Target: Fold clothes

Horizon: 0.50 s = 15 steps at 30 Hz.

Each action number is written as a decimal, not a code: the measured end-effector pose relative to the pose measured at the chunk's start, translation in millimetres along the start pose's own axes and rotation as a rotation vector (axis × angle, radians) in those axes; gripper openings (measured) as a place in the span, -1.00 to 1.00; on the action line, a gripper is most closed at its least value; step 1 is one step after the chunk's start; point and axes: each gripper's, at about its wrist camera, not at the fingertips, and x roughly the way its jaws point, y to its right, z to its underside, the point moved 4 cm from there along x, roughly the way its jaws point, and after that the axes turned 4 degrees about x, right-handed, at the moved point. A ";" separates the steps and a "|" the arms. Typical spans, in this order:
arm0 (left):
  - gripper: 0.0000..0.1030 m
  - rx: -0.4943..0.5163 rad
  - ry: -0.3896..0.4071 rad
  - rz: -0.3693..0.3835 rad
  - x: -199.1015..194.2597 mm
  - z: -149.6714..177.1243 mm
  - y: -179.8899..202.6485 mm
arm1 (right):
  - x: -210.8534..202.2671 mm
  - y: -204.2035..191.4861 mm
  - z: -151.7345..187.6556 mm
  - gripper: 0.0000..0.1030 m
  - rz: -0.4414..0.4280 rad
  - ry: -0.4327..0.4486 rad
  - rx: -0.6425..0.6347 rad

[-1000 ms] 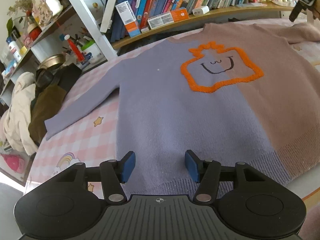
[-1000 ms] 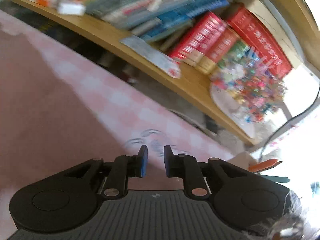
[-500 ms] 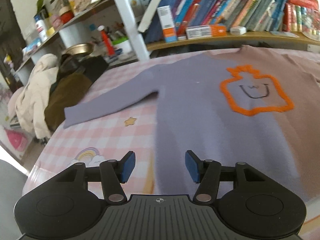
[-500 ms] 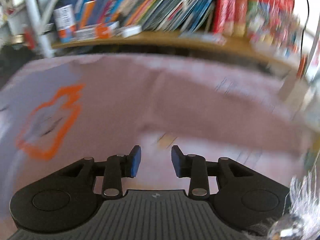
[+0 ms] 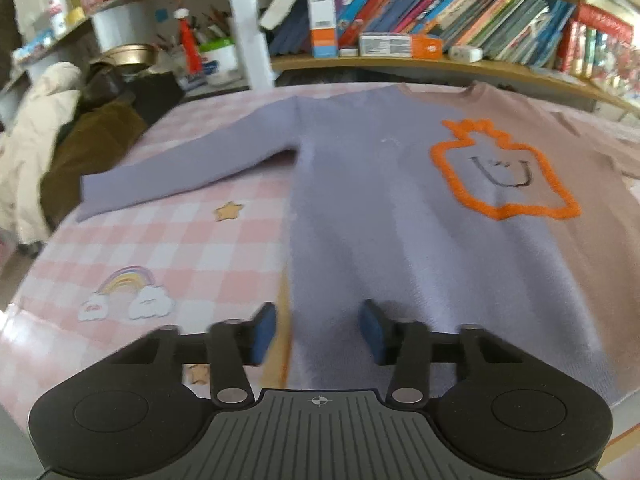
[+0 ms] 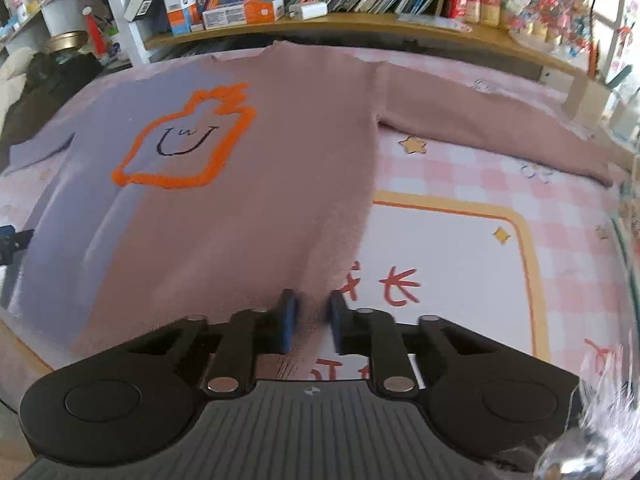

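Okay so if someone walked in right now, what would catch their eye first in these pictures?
Probably the two-tone sweater, lilac on one half and dusty pink on the other, spread flat with sleeves out across the pink checked cloth. Next, the fuzzy orange outline with a smiling face on its chest. Behind it, a wooden shelf crammed with colourful books runs along the far edge.

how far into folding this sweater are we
Barely started. Done: the sweater lies spread flat on the checked cloth, both sleeves out to the sides, no fold made. In hand: the left gripper, jaws open, sits at the lilac bottom corner; the right gripper, jaws narrowly apart, straddles the pink hem corner. Left: every fold.
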 end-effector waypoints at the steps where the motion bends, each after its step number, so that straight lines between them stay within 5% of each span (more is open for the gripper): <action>1: -0.49 0.014 0.005 0.009 1.2 -1.8 2.8 | -1.6 1.0 1.9 -0.79 0.020 0.006 0.004; 4: -0.73 0.082 0.023 0.032 5.2 -7.0 15.4 | -7.9 4.0 9.3 -0.80 0.059 0.009 0.022; 15: -0.93 0.124 0.043 0.054 -0.2 -1.6 8.6 | -18.2 0.1 22.8 -0.81 0.078 0.014 0.084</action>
